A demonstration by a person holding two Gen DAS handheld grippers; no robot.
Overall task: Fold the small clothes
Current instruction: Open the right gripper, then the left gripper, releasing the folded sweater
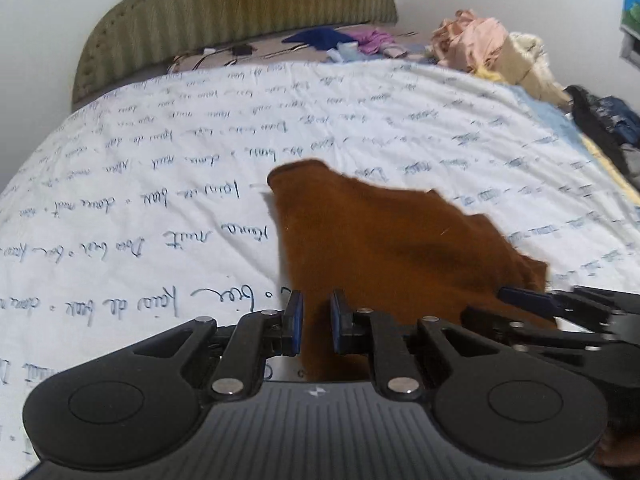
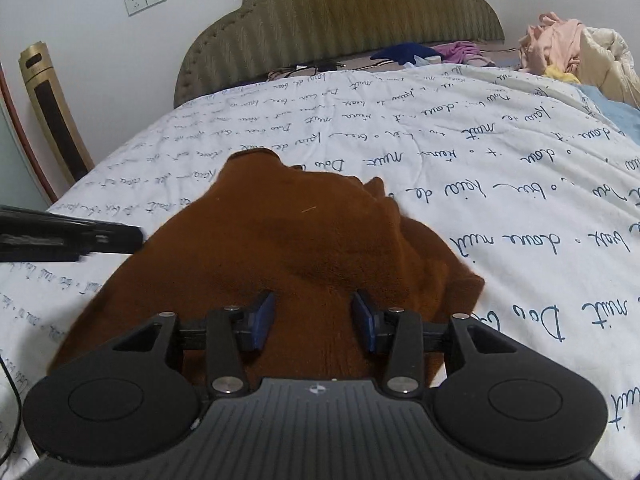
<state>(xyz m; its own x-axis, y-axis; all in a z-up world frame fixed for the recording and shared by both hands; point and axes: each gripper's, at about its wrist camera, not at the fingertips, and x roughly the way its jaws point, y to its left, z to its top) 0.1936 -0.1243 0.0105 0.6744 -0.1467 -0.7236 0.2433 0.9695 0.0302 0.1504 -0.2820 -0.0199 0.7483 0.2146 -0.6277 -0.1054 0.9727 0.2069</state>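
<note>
Rust-brown fleece garment [image 2: 280,248] lying bunched on the white script-printed quilt [image 2: 500,168], near edge under both tongs.

I judge the fleece light, soft and limp, not slippery; I would take it at a hem corner, never mid-panel. My left gripper [image 1: 316,320] stands narrow, pinching the near edge of the cloth. My right gripper [image 2: 314,320] stands apart over the cloth, its pads clear of it, gripping nothing.
</note>
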